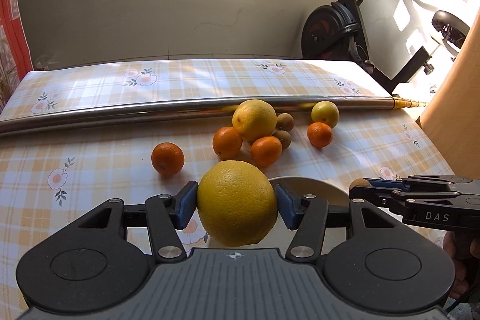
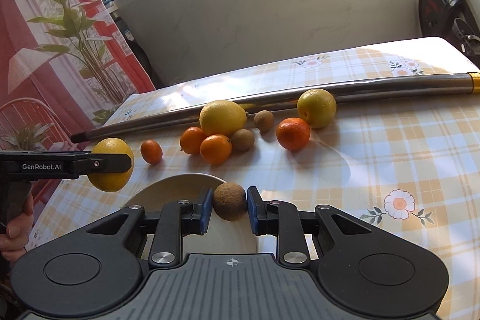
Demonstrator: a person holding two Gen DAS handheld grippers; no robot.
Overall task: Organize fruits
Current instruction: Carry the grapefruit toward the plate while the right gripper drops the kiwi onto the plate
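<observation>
Holding a yellow citrus (image 1: pixel 237 203) in my left gripper (image 1: pixel 237 204) and a brown longan (image 2: pixel 230 201) in my right gripper (image 2: pixel 229 207), both low-centre over the empty plate (image 2: pixel 168 191); nine fruits wait mid-frame.

Far across table (image 1: pixel 90 170): pole (image 1: pixel 150 110) bars passage. Fruit cluster (image 1: pixel 255 128) crowds centre, just near of pole. Bare cloth left and right: free. Plate (image 2: pixel 180 185) near, uncovered.
</observation>
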